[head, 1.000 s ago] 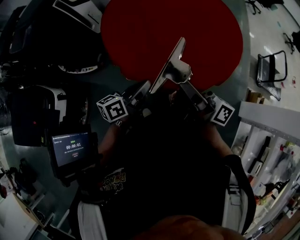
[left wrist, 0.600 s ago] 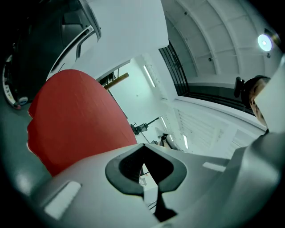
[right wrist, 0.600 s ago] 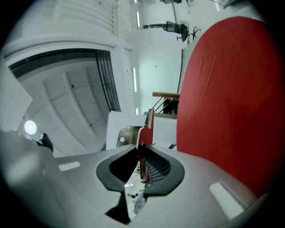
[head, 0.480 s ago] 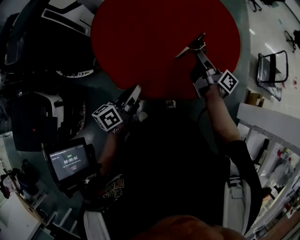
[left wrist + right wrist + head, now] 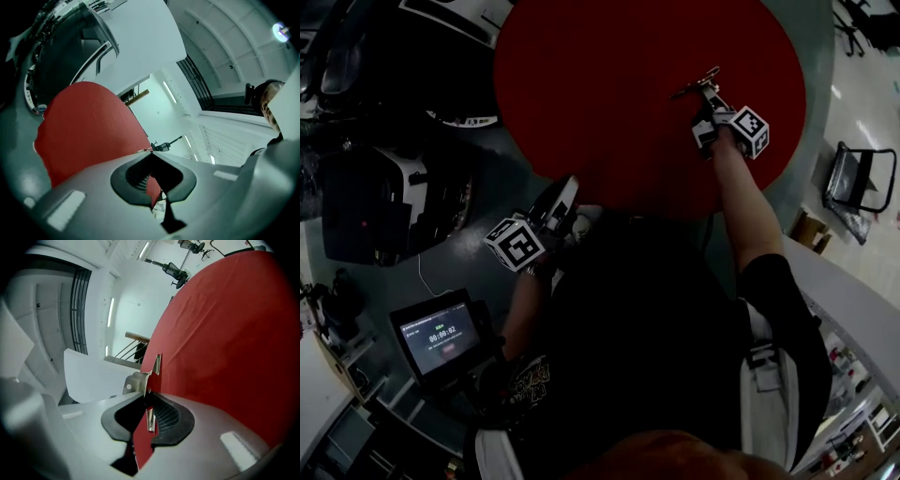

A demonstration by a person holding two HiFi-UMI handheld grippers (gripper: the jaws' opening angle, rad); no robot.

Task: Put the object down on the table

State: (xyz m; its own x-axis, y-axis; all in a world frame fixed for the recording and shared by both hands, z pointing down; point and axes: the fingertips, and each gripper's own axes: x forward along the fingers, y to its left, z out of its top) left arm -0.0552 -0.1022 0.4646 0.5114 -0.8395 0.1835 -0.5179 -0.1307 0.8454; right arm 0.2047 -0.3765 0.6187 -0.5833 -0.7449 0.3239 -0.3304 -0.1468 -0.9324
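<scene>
A flat, shiny metal bracket (image 5: 697, 86) hangs over the right part of the round red table (image 5: 609, 94). My right gripper (image 5: 705, 97) is shut on it. In the right gripper view the bracket (image 5: 134, 381) stands edge-on between the pads and juts out past the right gripper (image 5: 149, 383), with the red table (image 5: 234, 333) close behind it. My left gripper (image 5: 566, 190) hovers at the table's near edge, by the person's body. Its jaws stand together with nothing between them. The left gripper view looks past the left gripper (image 5: 151, 155) at the red table (image 5: 84, 126).
Black-and-white machines (image 5: 384, 202) stand on the floor left of the table, and more gear (image 5: 450, 19) lies at the top left. A small monitor (image 5: 441, 333) showing a timer sits low on the left. A chair frame (image 5: 858, 178) stands at the right.
The right gripper has carried the metal bracket from in front of the body out to the right over the table. The left gripper has come away from it and dropped to the table's near edge.
</scene>
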